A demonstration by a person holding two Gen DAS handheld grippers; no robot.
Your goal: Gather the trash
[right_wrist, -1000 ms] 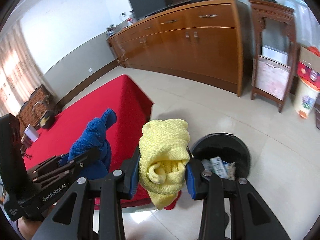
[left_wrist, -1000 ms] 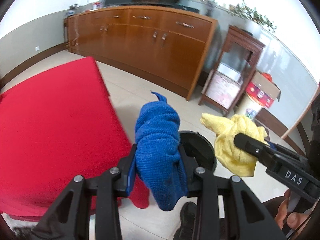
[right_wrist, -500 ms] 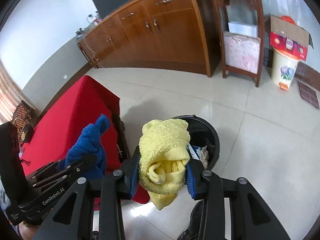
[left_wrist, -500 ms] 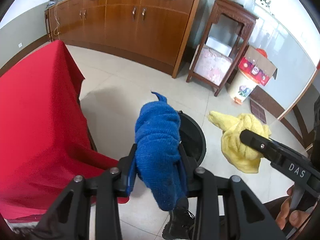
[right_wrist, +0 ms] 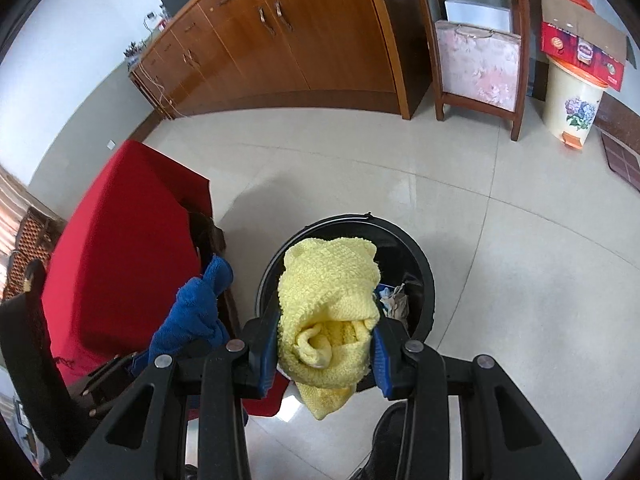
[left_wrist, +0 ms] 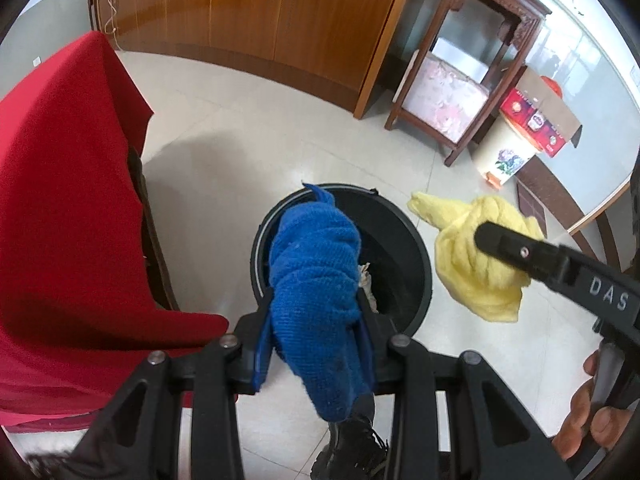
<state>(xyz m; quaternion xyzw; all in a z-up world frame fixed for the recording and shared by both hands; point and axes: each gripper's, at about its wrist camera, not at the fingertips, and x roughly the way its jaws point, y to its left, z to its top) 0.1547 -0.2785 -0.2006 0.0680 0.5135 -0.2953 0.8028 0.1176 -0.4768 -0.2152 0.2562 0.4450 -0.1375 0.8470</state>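
My left gripper (left_wrist: 316,344) is shut on a crumpled blue cloth (left_wrist: 314,272) and holds it over the left side of a round black trash bin (left_wrist: 404,248) on the floor. My right gripper (right_wrist: 326,354) is shut on a crumpled yellow cloth (right_wrist: 328,300) and holds it over the same bin (right_wrist: 420,268). Paper scraps (right_wrist: 394,300) lie inside the bin. The yellow cloth (left_wrist: 476,256) also shows in the left wrist view, to the right of the bin. The blue cloth (right_wrist: 192,316) also shows in the right wrist view, to the left of the bin.
A table with a red cloth (left_wrist: 68,208) stands just left of the bin. A long wooden cabinet (left_wrist: 256,12) runs along the far wall. A wooden stand (left_wrist: 464,64), a cream pedal bin (left_wrist: 506,152) and a cardboard box (left_wrist: 540,108) are at the far right. My shoe (left_wrist: 352,448) is below.
Both grippers have moved forward and tipped down, away from the red table. The bin now lies directly under both cloths. Both stay shut on their cloths.
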